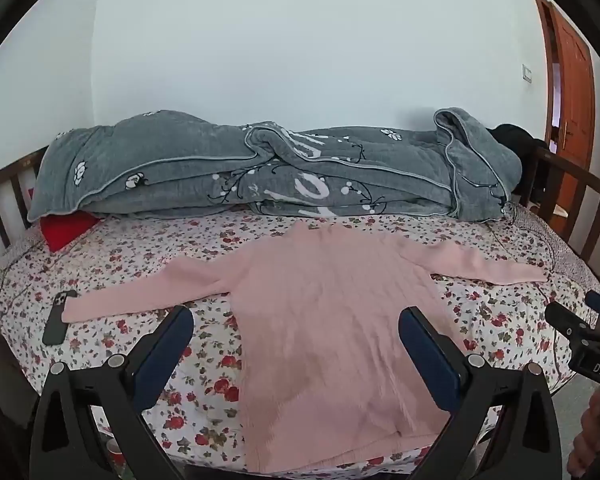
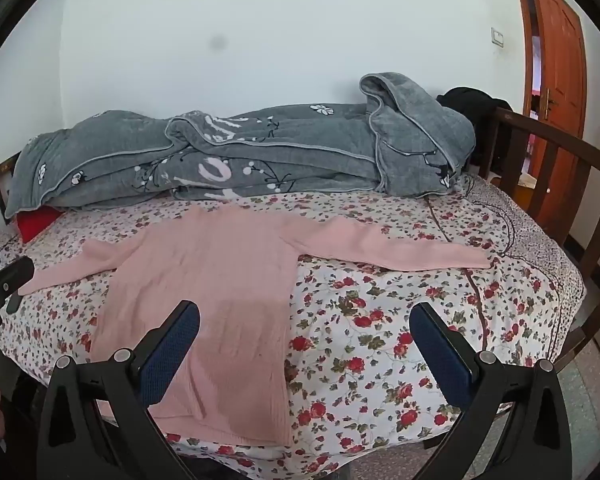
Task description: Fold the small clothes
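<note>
A pink knit sweater (image 1: 324, 312) lies flat on the floral bedsheet (image 1: 204, 384), both sleeves spread out to the sides, hem toward me. It also shows in the right wrist view (image 2: 212, 304). My left gripper (image 1: 296, 320) is open and empty, held above the sweater's lower body. My right gripper (image 2: 306, 316) is open and empty, above the sweater's right edge and the sheet (image 2: 380, 344). The right gripper's tip shows at the right edge of the left wrist view (image 1: 576, 328).
A rolled grey quilt (image 1: 260, 172) lies along the far side of the bed. A red item (image 1: 66, 230) peeks from under it. A dark phone (image 1: 58, 318) lies by the left sleeve cuff. Wooden bed rails (image 2: 548, 168) stand at both ends. A wooden door (image 2: 556, 72) is at the right.
</note>
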`<state>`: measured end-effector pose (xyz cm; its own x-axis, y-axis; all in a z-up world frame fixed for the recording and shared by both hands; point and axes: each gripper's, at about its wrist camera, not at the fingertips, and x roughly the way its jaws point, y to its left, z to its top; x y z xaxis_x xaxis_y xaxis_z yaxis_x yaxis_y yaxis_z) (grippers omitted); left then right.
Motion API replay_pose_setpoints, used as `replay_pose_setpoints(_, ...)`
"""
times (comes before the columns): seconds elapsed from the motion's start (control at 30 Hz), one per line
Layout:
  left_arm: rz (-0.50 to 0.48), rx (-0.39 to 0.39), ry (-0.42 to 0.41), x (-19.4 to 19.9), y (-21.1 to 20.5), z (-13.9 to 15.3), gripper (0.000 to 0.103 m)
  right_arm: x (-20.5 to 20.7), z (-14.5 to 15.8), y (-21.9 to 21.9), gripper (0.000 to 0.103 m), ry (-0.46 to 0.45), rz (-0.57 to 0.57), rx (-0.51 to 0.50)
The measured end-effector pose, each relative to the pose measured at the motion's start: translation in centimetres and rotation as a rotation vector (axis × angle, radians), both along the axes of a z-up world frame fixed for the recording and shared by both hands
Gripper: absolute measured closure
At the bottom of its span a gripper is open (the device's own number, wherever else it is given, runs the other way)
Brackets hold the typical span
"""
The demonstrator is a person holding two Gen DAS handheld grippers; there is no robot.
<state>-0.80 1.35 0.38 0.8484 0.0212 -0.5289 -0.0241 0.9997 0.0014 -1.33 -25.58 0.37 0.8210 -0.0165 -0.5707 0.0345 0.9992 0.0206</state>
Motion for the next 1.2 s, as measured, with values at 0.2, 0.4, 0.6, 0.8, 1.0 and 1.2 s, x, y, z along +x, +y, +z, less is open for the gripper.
replay_pose_setpoints(0.2,0.012,-0.005,-0.009,-0.4,0.2,-0.3,0.000,-0.1,0.4,-1.1,0.000,-0.005,0.002,0.030)
replay_pose_setpoints(0.4,0.010,-0.002,-0.008,-0.4,0.4,-0.1,0.000,-0.1,0.7,-1.2,0.000,-0.001,0.000,0.028)
replay_pose_setpoints(0.6,0.015,0.009,-0.017,-0.7,0.1,0.0,0.000,-0.3,0.8,-1.5,0.000,-0.004,-0.001,0.024)
replay_pose_setpoints(0.8,0.013,0.007,-0.019,-0.6,0.2,0.0,0.000,-0.3,0.6,-1.3,0.000,0.000,0.005,0.029)
replay_pose_setpoints(1.0,0.016,0.005,-0.020,-0.6,0.4,0.1,0.000,-0.4,0.3,-0.7,0.000,0.001,0.020,0.028)
replay_pose_setpoints(1.2,0.019,-0.008,-0.018,-0.7,0.7,0.0,0.000,-0.6,0.1,-0.4,0.000,0.003,0.027,0.031)
